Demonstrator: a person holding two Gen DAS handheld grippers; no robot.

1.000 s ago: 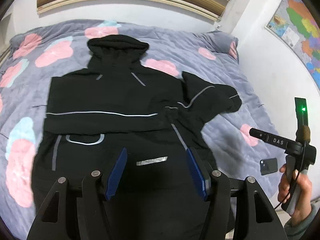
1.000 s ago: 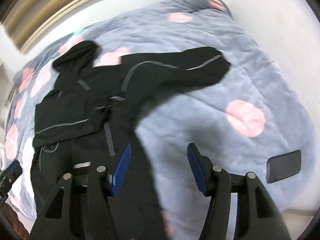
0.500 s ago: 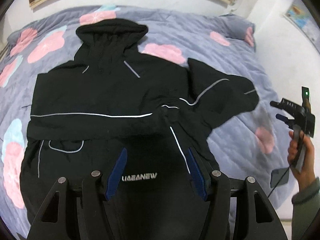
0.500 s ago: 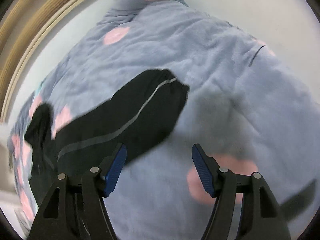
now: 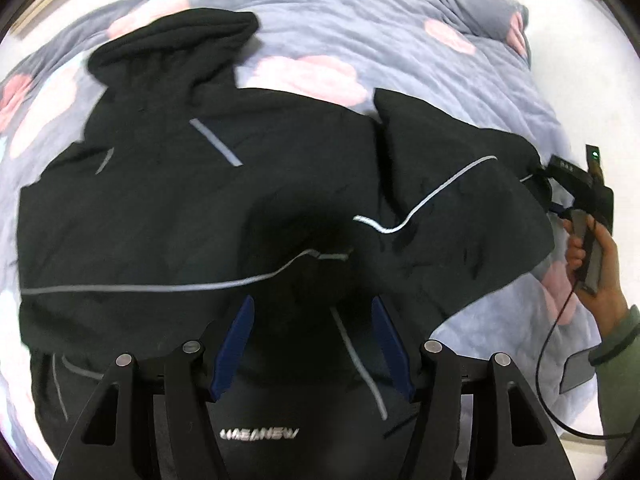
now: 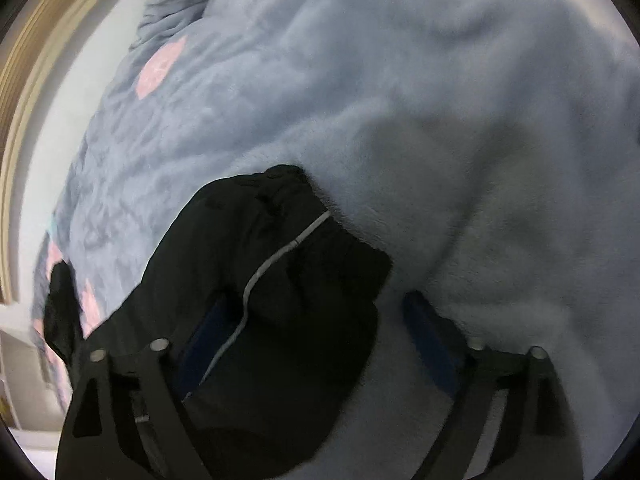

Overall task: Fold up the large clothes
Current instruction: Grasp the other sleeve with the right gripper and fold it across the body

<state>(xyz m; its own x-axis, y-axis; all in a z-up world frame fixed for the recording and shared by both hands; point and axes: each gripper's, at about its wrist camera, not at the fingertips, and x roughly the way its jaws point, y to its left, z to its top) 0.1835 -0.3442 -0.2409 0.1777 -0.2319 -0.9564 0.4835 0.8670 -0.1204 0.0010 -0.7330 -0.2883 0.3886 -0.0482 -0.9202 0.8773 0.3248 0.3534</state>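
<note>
Reaching: the right gripper (image 6: 316,356) comes down over the cuff (image 6: 280,216) of the outstretched sleeve (image 5: 460,216), jaws opening wide, cloth lying between them but not pinched.
Left gripper: the left gripper (image 5: 312,348) hangs above the jacket's (image 5: 180,208) middle, jaws partly parted, gripping nothing, the chest fabric below and between the blue pads (image 5: 234,346).
Jacket: black hooded jacket spread face-up on the bed's floral quilt (image 5: 360,32), hood (image 5: 172,44) far ahead of the left jaws, other sleeve seemingly already crossed over the chest.
Risk, thin catch: the cuff sits toward the right gripper's left-hand pad; closing here may take only one layer or an edge, and the sleeve could slip out during the carry-over.
Risk, quilt: the plush quilt lies directly under the right-hand pad; a deep bite may take bedding along with the sleeve.
Risk, drag: pulling the sleeve across with nothing pinning the body may shift the jacket and spoil the crossed sleeve.
Risk, cable: the right hand (image 5: 592,264) trails a cable (image 5: 556,352) near a phone (image 5: 576,368) behind the jaws; it may snag.
</note>
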